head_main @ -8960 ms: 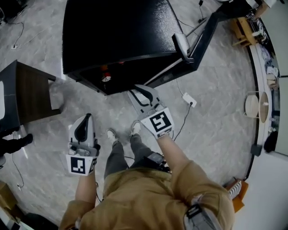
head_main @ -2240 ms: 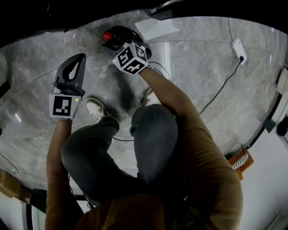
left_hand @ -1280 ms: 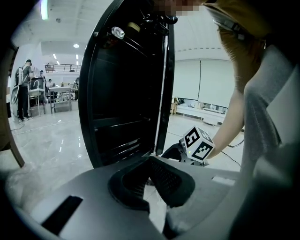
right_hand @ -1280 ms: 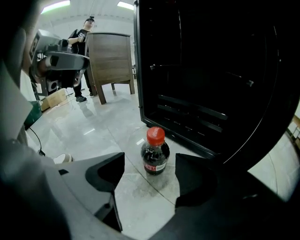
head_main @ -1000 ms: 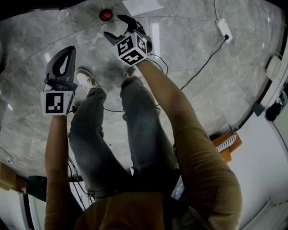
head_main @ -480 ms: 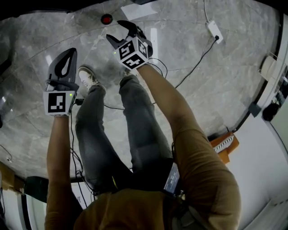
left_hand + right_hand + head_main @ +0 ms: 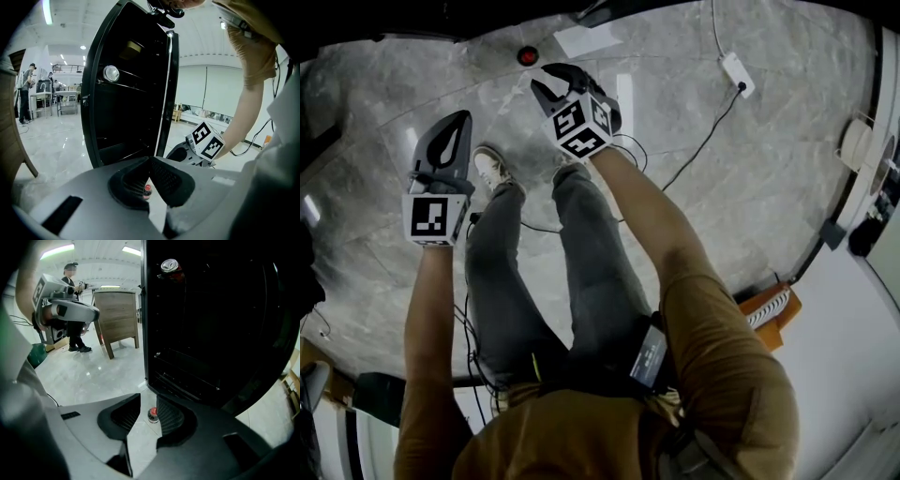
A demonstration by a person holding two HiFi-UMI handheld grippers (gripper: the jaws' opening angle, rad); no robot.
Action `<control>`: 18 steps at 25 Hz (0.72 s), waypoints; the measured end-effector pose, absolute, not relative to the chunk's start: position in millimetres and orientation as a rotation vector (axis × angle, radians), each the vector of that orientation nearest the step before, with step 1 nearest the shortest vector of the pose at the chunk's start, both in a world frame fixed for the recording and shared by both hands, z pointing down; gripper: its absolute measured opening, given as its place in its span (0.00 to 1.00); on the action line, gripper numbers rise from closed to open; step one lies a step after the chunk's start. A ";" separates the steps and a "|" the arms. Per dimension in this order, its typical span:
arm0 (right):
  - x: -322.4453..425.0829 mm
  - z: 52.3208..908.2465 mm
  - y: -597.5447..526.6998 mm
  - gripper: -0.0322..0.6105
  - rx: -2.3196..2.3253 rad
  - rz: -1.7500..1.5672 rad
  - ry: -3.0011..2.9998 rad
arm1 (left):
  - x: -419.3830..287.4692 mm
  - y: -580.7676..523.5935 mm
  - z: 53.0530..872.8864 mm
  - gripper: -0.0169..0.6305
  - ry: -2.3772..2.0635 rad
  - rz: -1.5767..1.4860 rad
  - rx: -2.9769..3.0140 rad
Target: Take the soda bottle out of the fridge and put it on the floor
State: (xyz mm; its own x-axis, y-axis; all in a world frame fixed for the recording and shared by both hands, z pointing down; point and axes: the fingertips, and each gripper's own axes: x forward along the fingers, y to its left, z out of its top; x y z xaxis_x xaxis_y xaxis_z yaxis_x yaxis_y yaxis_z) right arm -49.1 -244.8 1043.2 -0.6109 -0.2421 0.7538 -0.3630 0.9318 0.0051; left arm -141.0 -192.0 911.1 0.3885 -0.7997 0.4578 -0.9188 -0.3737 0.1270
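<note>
The soda bottle (image 7: 526, 55), red-capped, stands upright on the marble floor just in front of the open black fridge (image 7: 211, 324). My right gripper (image 7: 551, 79) hovers close behind it without touching. Its jaws are closing with nothing between them; in the right gripper view the bottle (image 7: 153, 414) shows on the floor beyond the gap of that gripper (image 7: 148, 401). My left gripper (image 7: 450, 141) is held off to the left, shut and empty. In the left gripper view the bottle (image 7: 146, 191) appears past that gripper's (image 7: 150, 161) tips.
The fridge door (image 7: 126, 93) stands open, with a can (image 7: 111, 73) on an upper shelf. A wooden side table (image 7: 117, 315) is left of the fridge. A power strip (image 7: 732, 68) and cable lie on the floor to the right. The person's shoe (image 7: 490, 164) is below the left gripper.
The right gripper, which held the bottle two seconds ago, has let it go and drawn back; its jaws have narrowed from wide open. The bottle stays on the floor.
</note>
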 end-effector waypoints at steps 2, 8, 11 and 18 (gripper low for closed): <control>-47.7 1028.1 -244.7 0.19 0.423 0.176 -2.253 | -140.2 -190.1 899.8 0.03 -1.490 0.462 2.278; -38.4 988.8 -252.1 0.11 0.451 0.178 -2.247 | -137.0 -189.7 867.5 0.03 -1.492 0.453 2.242; -36.5 969.8 -252.7 0.08 0.464 0.191 -2.246 | -136.6 -190.9 849.8 0.03 -1.496 0.452 2.242; -31.2 929.5 -251.0 0.07 0.460 0.191 -2.228 | -137.3 -190.2 813.4 0.03 -1.503 0.459 2.219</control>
